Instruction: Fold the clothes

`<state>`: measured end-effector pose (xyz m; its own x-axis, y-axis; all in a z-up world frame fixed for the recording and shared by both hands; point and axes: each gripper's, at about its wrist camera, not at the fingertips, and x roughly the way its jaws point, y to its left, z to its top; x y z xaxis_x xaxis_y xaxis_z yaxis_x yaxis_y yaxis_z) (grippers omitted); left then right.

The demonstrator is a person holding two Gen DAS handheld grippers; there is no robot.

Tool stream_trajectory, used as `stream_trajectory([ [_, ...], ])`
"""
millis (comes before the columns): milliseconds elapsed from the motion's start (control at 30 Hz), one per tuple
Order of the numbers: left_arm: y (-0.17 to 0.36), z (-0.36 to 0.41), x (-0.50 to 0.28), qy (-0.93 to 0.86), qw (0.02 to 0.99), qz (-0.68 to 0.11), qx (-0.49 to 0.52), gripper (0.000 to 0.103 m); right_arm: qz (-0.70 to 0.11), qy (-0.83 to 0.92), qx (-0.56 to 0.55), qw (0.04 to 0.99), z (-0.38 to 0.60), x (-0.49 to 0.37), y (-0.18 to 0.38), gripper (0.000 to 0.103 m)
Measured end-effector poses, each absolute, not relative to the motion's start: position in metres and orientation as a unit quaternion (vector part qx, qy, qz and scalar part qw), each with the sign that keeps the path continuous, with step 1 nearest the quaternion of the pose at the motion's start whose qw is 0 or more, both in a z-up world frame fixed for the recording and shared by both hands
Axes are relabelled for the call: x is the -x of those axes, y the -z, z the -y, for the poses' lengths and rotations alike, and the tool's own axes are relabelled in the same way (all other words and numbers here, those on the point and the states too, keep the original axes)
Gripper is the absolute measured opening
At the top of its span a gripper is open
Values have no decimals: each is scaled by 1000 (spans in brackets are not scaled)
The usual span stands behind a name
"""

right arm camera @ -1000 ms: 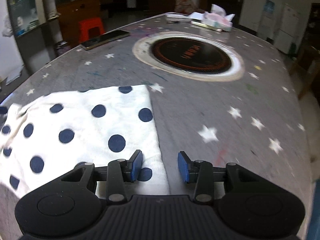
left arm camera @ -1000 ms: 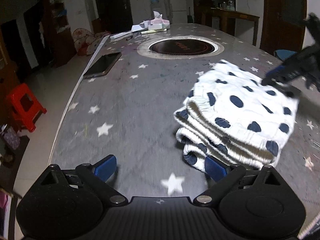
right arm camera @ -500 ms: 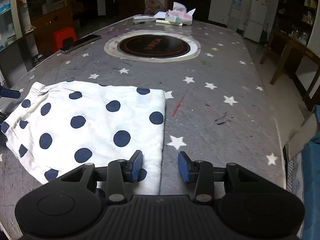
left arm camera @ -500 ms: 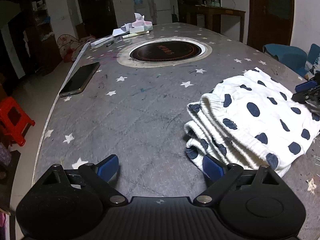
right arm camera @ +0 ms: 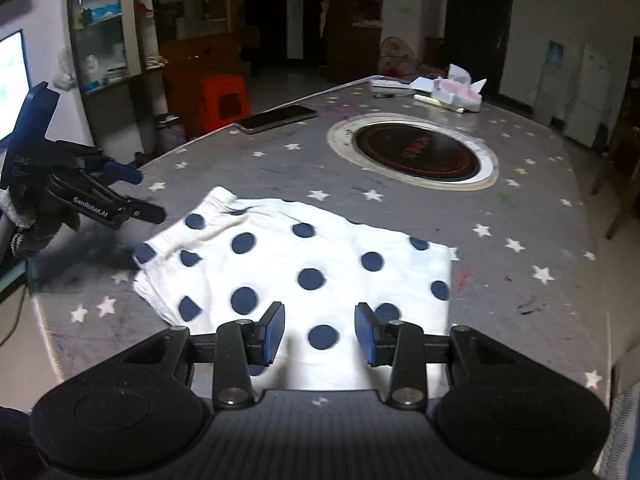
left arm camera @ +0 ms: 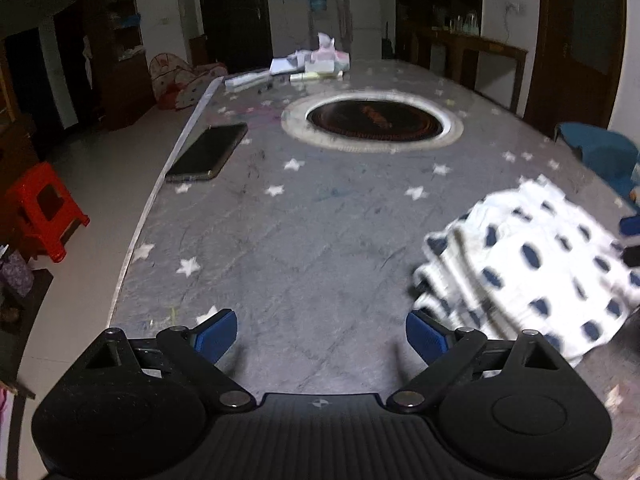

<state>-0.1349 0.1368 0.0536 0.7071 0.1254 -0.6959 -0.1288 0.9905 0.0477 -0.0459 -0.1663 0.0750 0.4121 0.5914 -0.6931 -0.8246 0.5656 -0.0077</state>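
Left wrist view: left gripper over bare star-printed grey tabletop, jaws spread wide, nothing between them. To its right, white navy-dotted folded cotton garment, lying flat, stacked elastic edges facing the gripper. Right wrist view, left to right: left gripper just off the garment's waistband end, not touching; right gripper above the near edge, jaws parted, no cloth pinched. Probably a finished fold, both tongs clear. Next: either one more fold, calling for a pinch on a corner, or setting the bundle aside.
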Motion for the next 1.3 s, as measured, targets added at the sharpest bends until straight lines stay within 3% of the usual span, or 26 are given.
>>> stream_trajectory([
  [500, -75, -17, 145, 109, 936, -326, -77, 95, -329, -392, 278, 813, 206, 79, -48, 39],
  [867, -39, 54, 108, 161, 908, -353, -161, 93, -320, -374, 195, 848, 230, 50, -57, 37],
  [933, -35, 56, 100, 155, 905, -358, -171, 88, -317, -376, 183, 851, 232, 46, -57, 37],
  [1100, -32, 45, 84, 146, 901, -376, -163, 58, -309, -385, 156, 856, 241, 43, -58, 37],
  [1167, -35, 42, 82, 150, 900, -379, -154, 51, -308, -391, 144, 855, 246, 45, -59, 37],
  [1300, -38, 42, 79, 158, 899, -380, -147, 50, -303, -398, 130, 856, 258, 57, -63, 37],
])
